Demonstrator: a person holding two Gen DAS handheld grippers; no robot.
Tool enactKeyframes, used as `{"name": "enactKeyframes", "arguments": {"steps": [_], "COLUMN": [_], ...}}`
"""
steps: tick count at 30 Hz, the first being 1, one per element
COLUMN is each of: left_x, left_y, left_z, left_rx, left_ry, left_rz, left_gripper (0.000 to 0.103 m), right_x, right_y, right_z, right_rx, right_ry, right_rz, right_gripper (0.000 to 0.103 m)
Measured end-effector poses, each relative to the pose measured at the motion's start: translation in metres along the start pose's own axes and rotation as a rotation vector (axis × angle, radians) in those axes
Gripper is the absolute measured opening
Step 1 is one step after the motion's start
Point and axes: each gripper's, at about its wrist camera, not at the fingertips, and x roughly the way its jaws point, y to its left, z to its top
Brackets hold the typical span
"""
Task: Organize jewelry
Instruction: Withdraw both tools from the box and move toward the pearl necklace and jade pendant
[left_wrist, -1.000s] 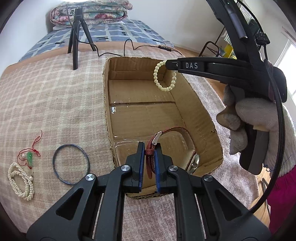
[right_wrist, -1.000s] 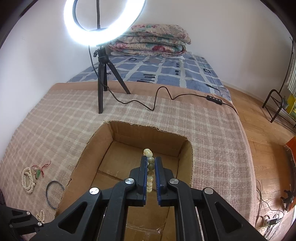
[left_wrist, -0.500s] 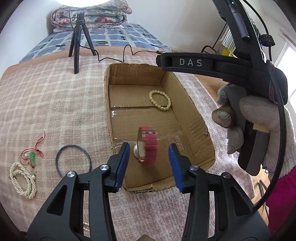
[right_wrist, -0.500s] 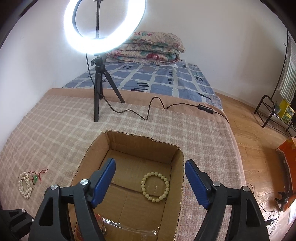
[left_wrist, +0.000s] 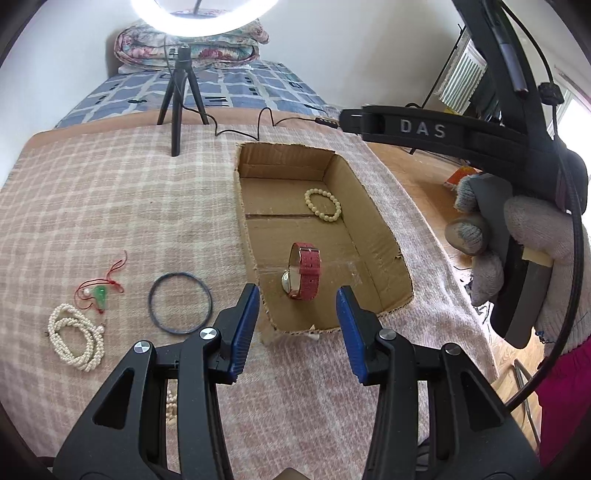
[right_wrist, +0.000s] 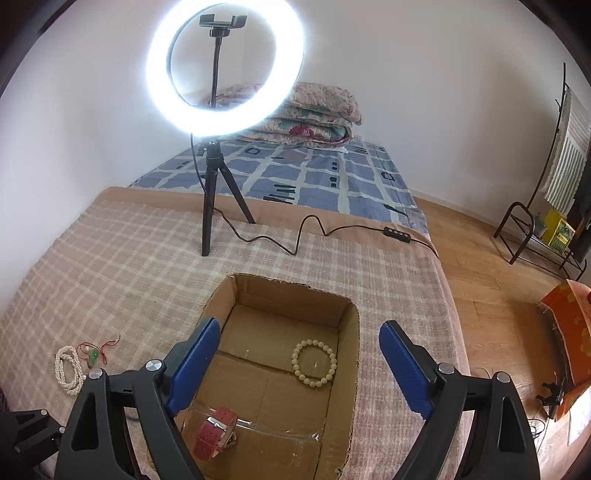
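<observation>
Both tongs are now spread wide and empty; a second ago each was clamped on a piece of jewelry over the box. The left tongs (left_wrist: 295, 325) hang just short of the box's near edge. The watch (left_wrist: 304, 275) they held, red-strapped, now lies in the near end of the cardboard box (left_wrist: 376, 229). The right tongs (right_wrist: 297, 365) hover above the box, and the bead bracelet (right_wrist: 314, 363) they released rests flat on the box floor at the far end, well apart from the watch.

Left of the box, on the checked blanket (left_wrist: 110, 206), lie a dark hoop (left_wrist: 180, 308), a coiled pearl necklace (left_wrist: 75, 341) and a green pendant (left_wrist: 100, 295) on red cord, unchanged in place.

The right tool (left_wrist: 424, 131), seen from the left camera, carries raised letters reading "DAS" and is gripped by a gloved hand (left_wrist: 524, 251).

Farther off stands a lit ring light (right_wrist: 225, 66) on a tripod, and behind it folded quilts (right_wrist: 314, 114) on a blue bed.
</observation>
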Motion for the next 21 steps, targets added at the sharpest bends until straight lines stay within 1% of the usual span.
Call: {"name": "enactKeyframes", "arguments": {"steps": [8, 15, 21], "left_x": [-0.036, -0.078, -0.117], "left_y": [0.016, 0.034, 0.064], "left_z": [-0.012, -0.020, -0.023], "left_rx": [-0.011, -0.012, -0.028], "left_ry": [-0.035, -0.085, -0.132], "left_rz": [0.022, 0.055, 0.089], "left_gripper": [0.044, 0.044, 0.044], "right_x": [-0.037, -0.082, -0.118], "right_y": [0.007, 0.012, 0.028], "right_z": [-0.010, -0.020, -0.030], "right_rx": [0.003, 0.029, 0.012], "right_ry": [-0.032, -0.084, -0.132], "right_rz": [-0.008, -0.003, 0.024], "right_gripper": [0.090, 0.090, 0.090]}}
